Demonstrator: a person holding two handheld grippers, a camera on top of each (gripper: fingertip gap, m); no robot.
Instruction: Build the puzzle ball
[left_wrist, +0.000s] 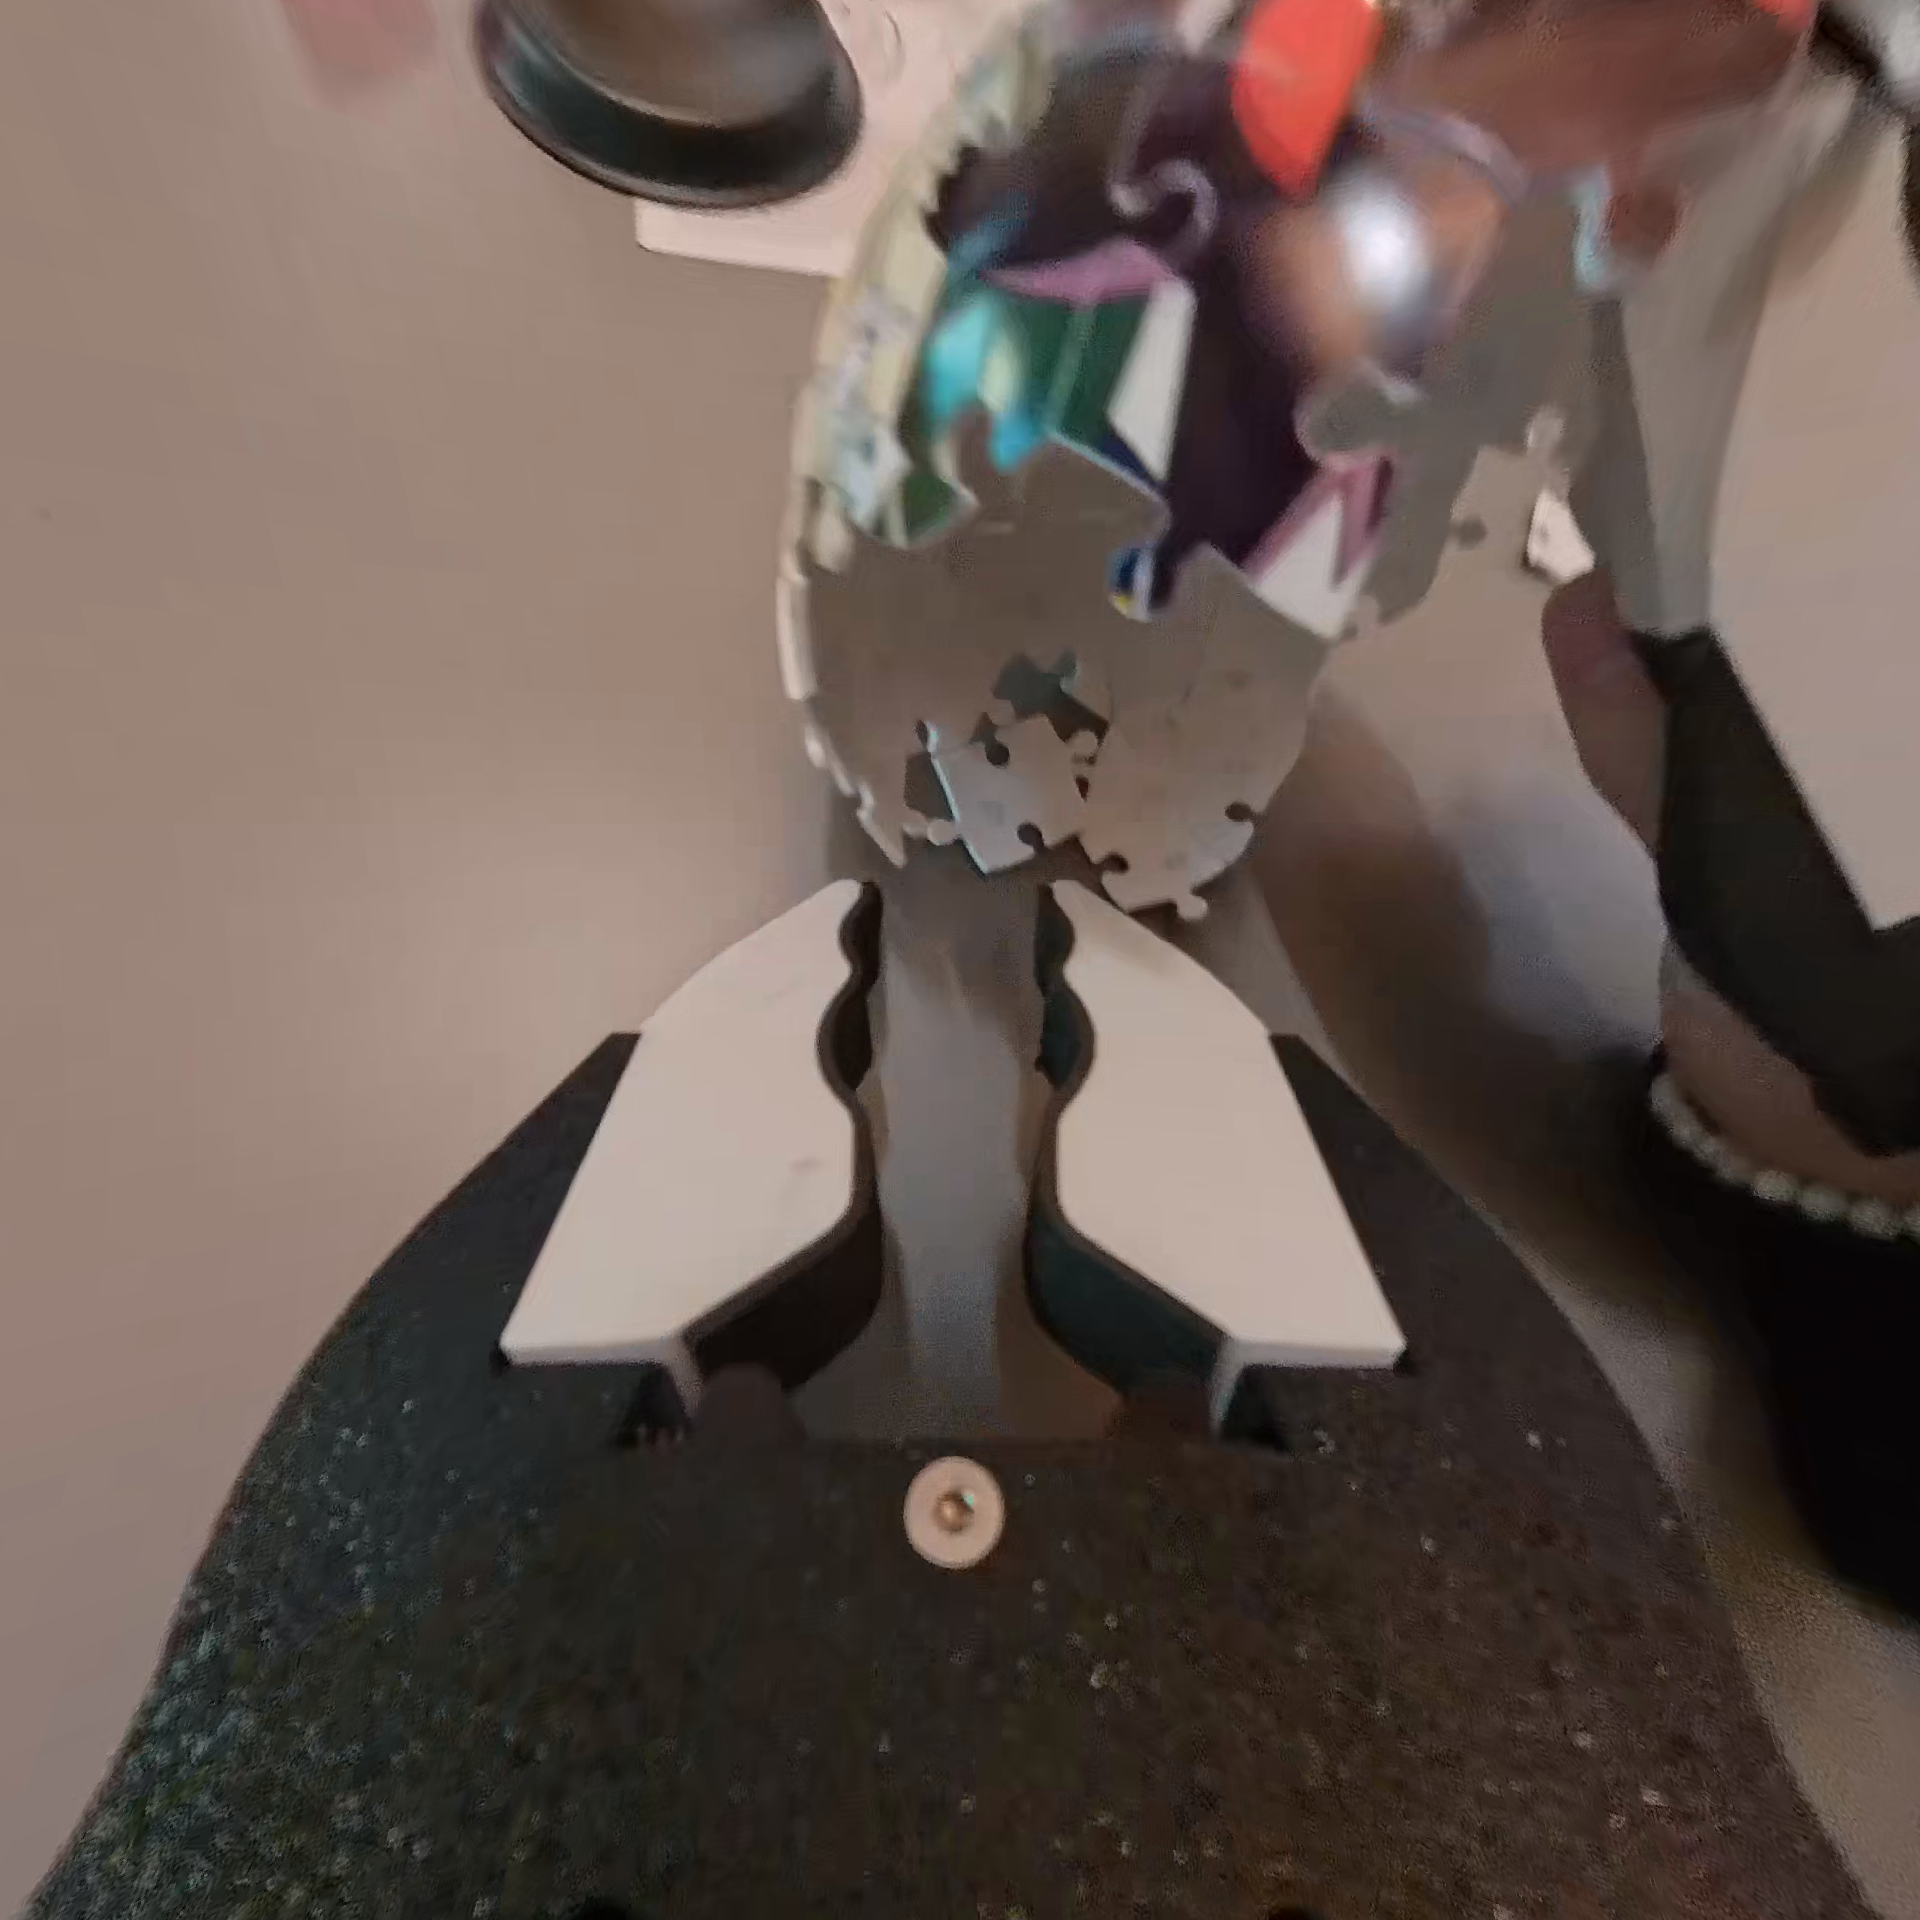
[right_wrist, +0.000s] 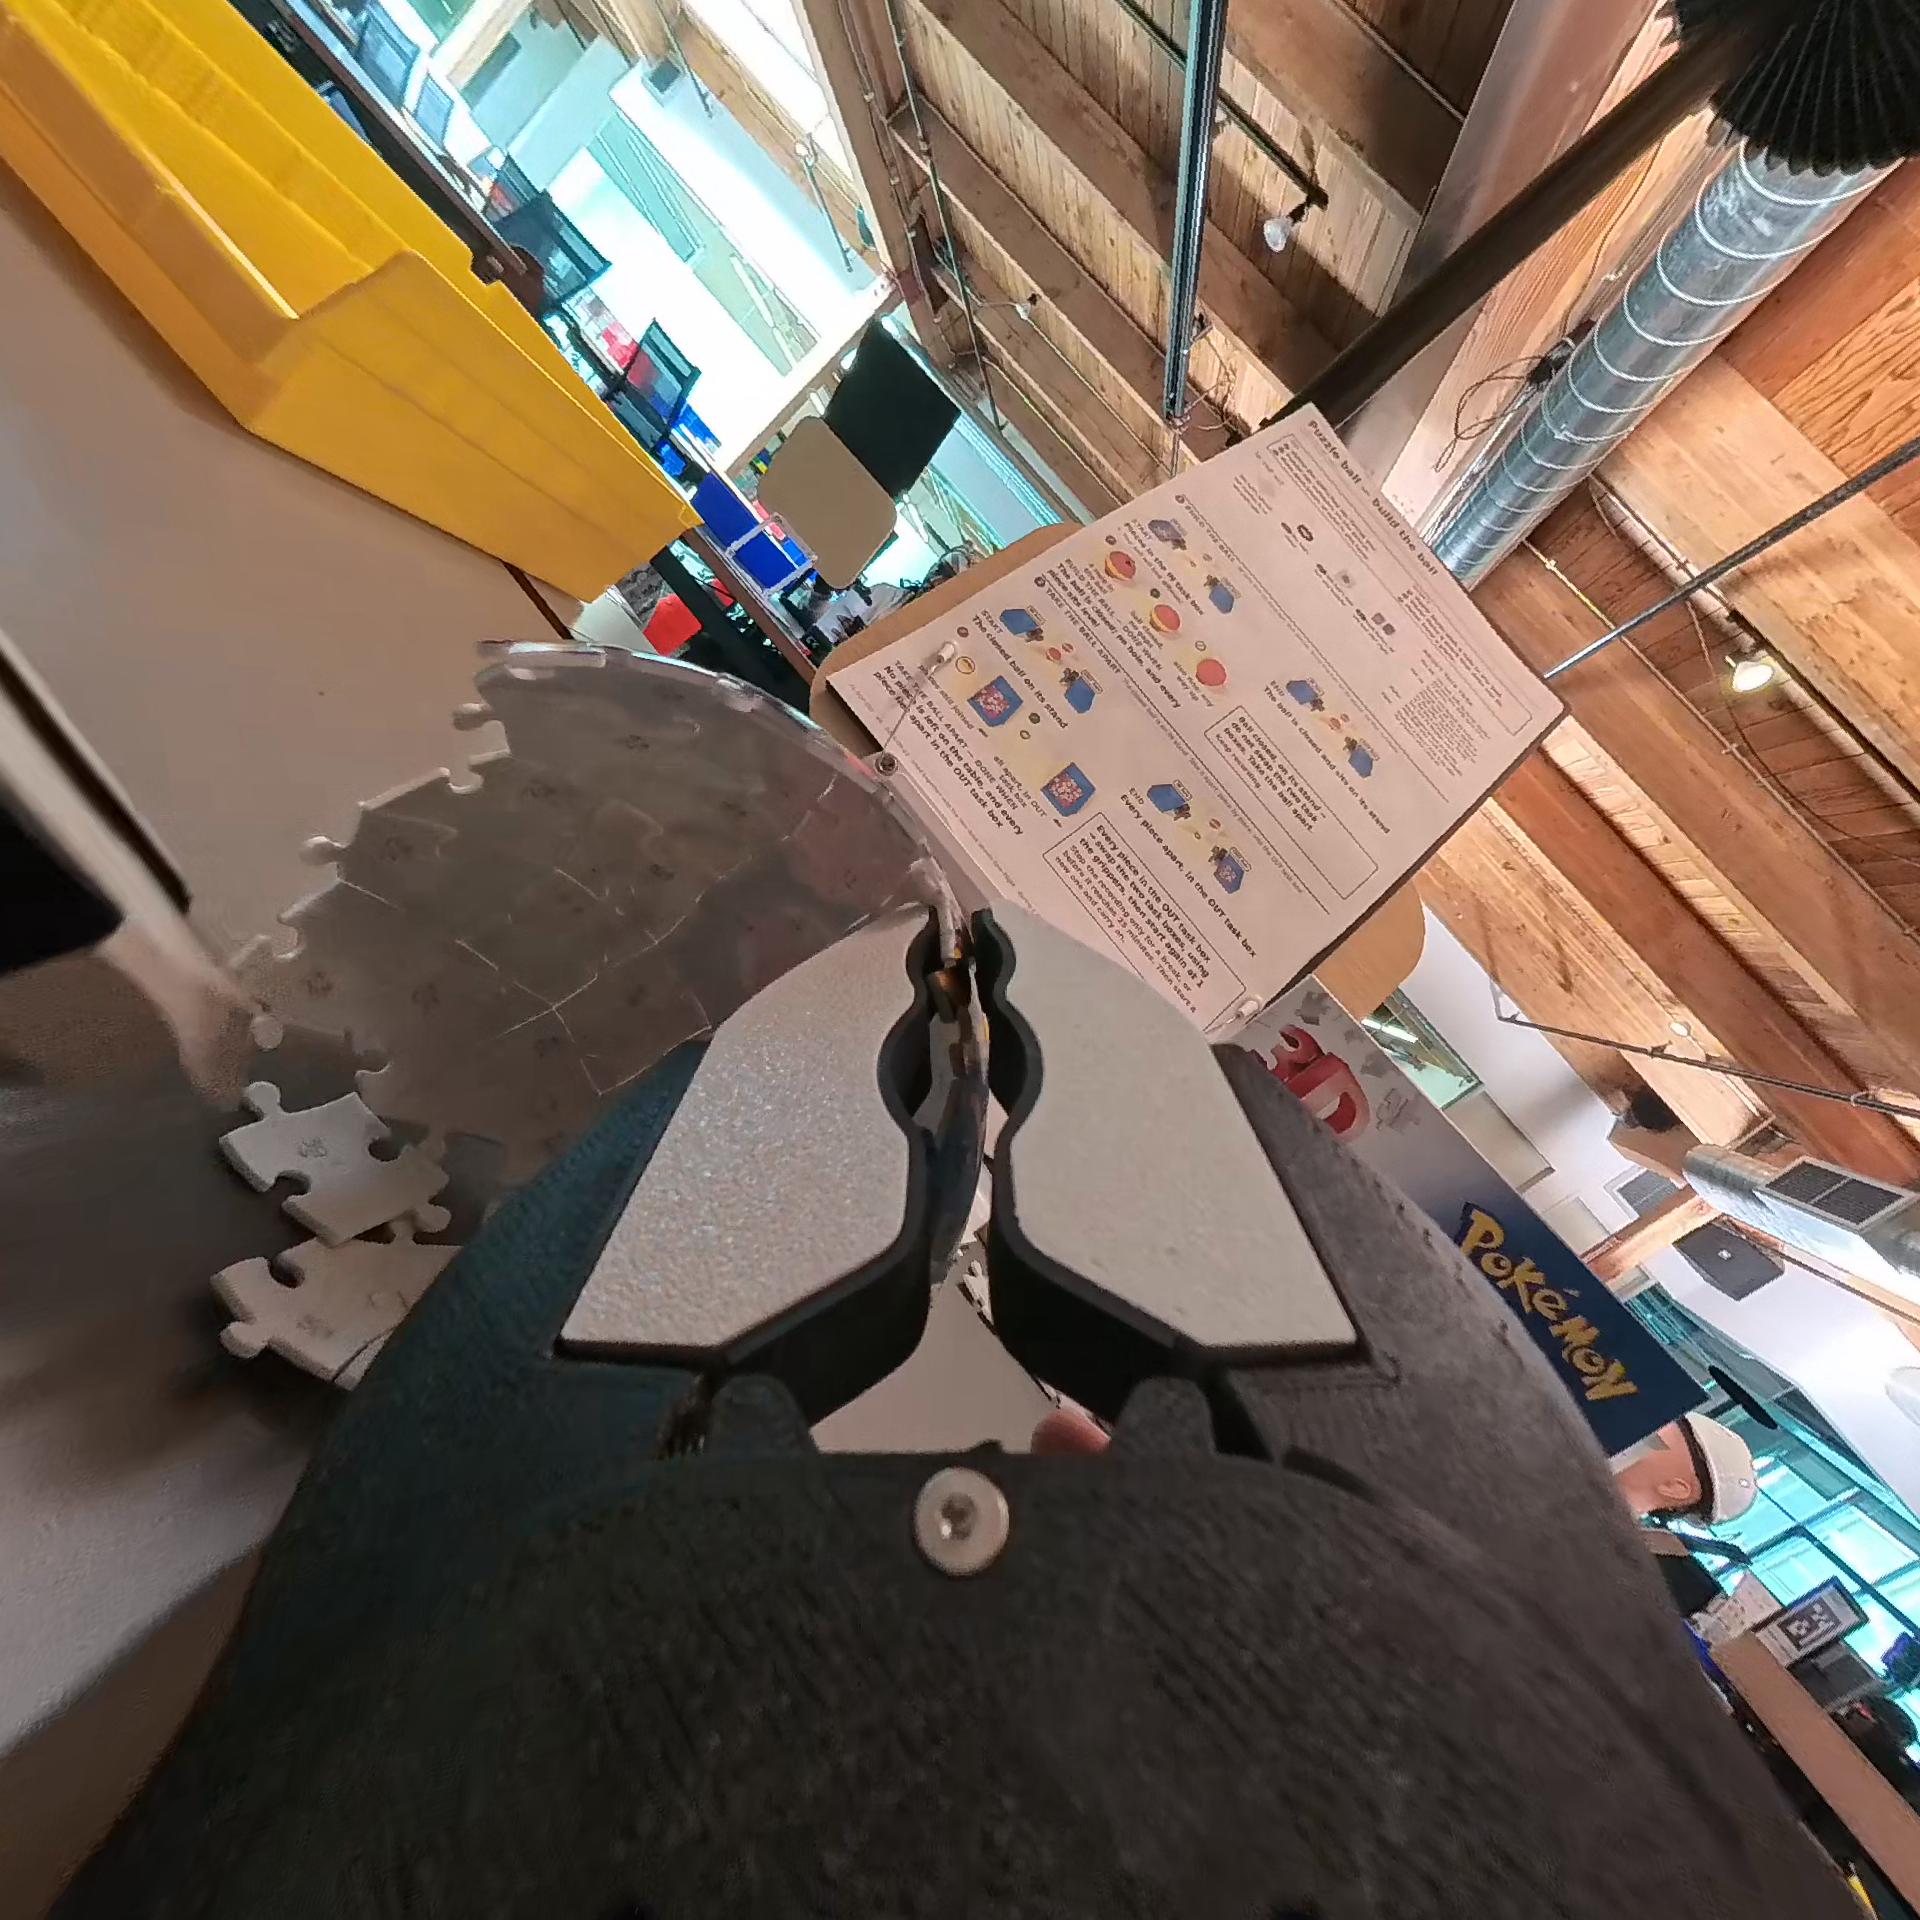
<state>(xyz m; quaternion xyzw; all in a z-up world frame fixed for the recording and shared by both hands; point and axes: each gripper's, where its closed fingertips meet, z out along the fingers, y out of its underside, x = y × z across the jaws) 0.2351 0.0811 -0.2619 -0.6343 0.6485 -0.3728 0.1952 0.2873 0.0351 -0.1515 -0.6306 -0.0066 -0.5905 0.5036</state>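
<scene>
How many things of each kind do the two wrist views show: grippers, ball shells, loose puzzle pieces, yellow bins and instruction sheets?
Grippers: 2, the left gripper and the right gripper
Partly built ball shell: 1
Loose puzzle pieces: 2
Yellow bins: 1 stack, number unclear
Instruction sheet: 1
Total: 7, with the stack as 1

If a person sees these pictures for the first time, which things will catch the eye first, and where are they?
First comes the half-built puzzle ball, a grey curved shell with colours showing inside, just beyond the open left hand-held gripper. In the right wrist view, the right hand-held gripper pinches the shell's edge. The yellow bins at upper left and the instruction sheet behind the fingertips also stand out.
</scene>
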